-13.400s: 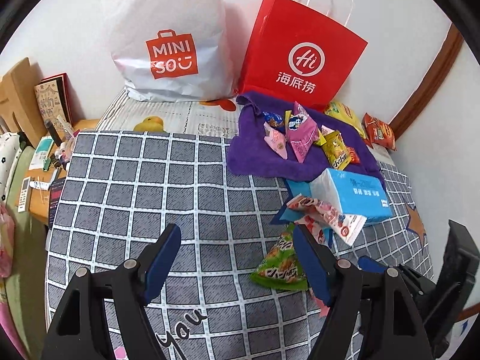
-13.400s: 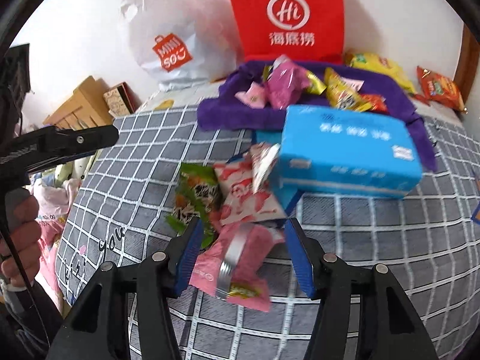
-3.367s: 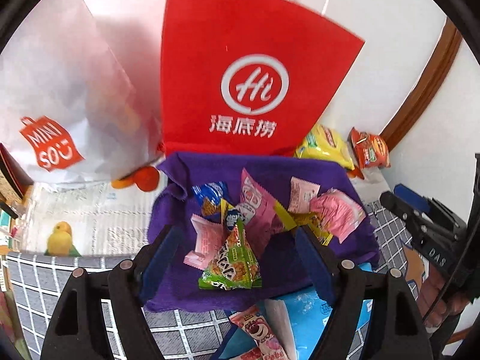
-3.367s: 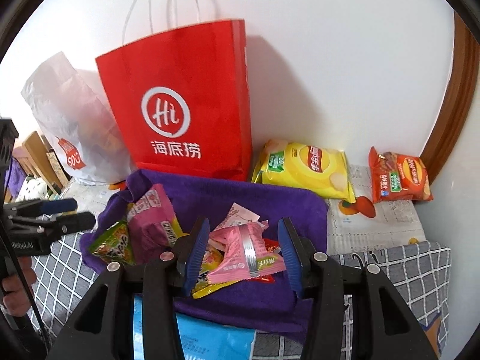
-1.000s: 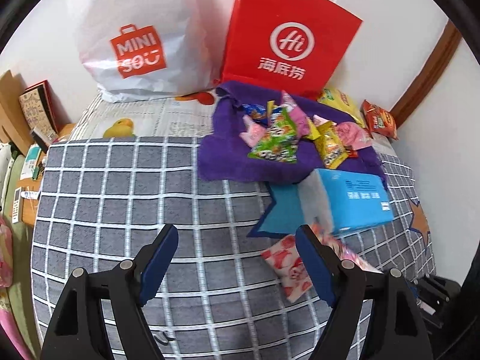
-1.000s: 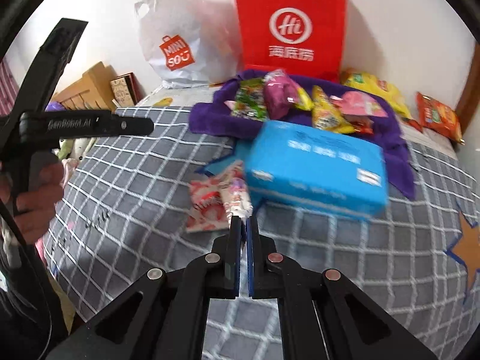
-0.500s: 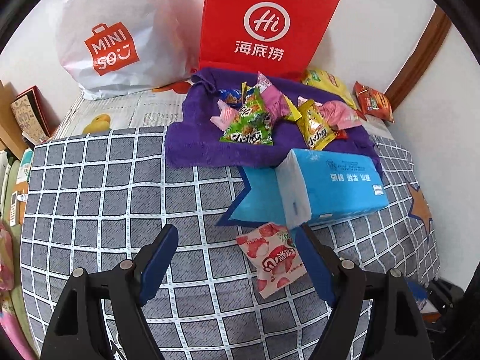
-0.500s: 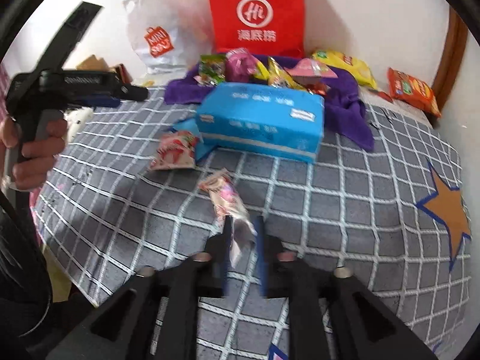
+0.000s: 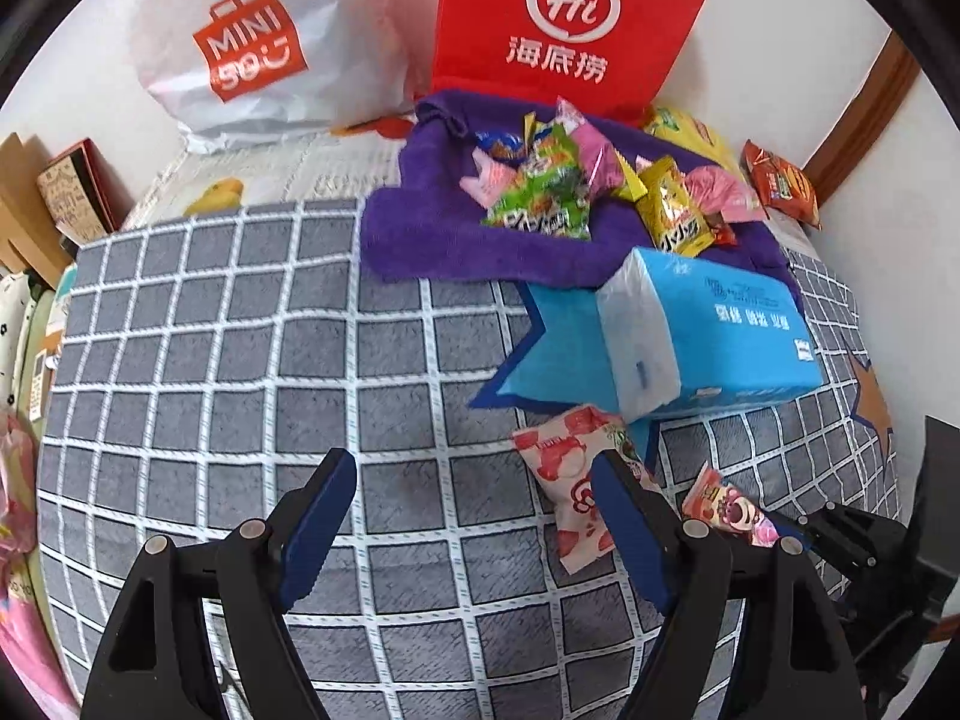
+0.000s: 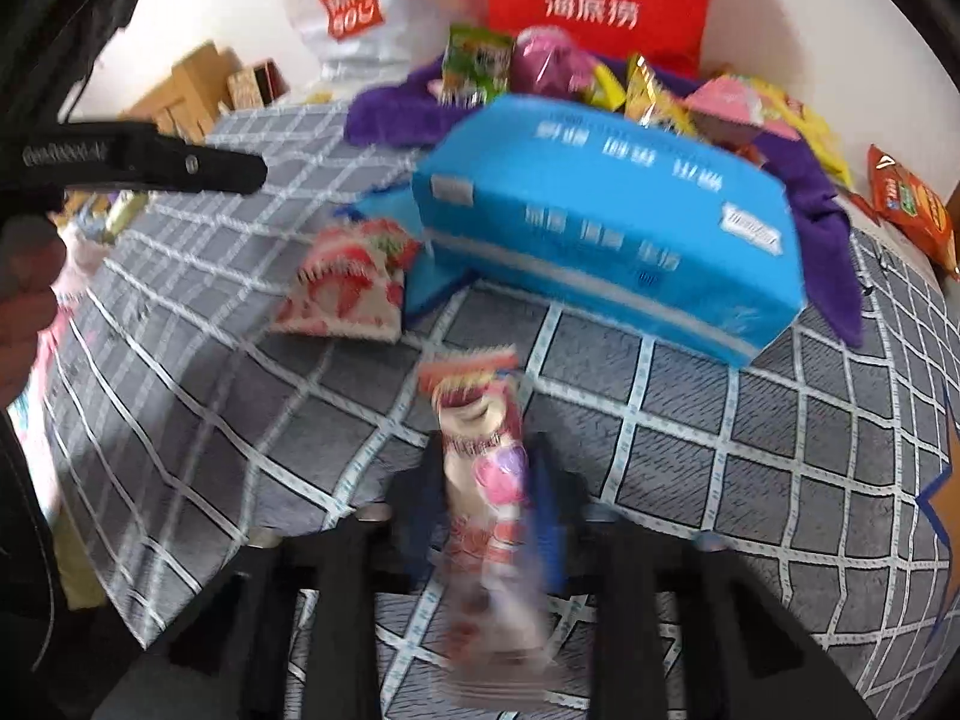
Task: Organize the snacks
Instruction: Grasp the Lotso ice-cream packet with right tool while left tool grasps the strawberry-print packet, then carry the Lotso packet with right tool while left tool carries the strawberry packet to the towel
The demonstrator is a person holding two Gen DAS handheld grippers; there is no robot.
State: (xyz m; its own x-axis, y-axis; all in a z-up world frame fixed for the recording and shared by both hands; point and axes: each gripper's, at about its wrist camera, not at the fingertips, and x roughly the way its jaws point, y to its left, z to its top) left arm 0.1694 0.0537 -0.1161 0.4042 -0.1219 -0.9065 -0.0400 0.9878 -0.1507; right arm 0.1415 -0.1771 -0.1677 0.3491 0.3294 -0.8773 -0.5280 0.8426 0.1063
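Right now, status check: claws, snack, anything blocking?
Left claw open, empty, above the checked blanket. Right claw closing, pink snack packet between its pads. Blue tissue pack lies ahead, before the purple towel.

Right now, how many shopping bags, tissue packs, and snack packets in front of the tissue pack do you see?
Shopping bags: 2 (white plastic bag, red paper bag)
Tissue packs: 1 (blue plastic-wrapped tissue pack)
Snack packets in front: 2 (strawberry-print packet, pink bear-print packet)
Total: 5

Grey-checked blanket (image 9: 240, 360) — purple towel (image 9: 420, 234)
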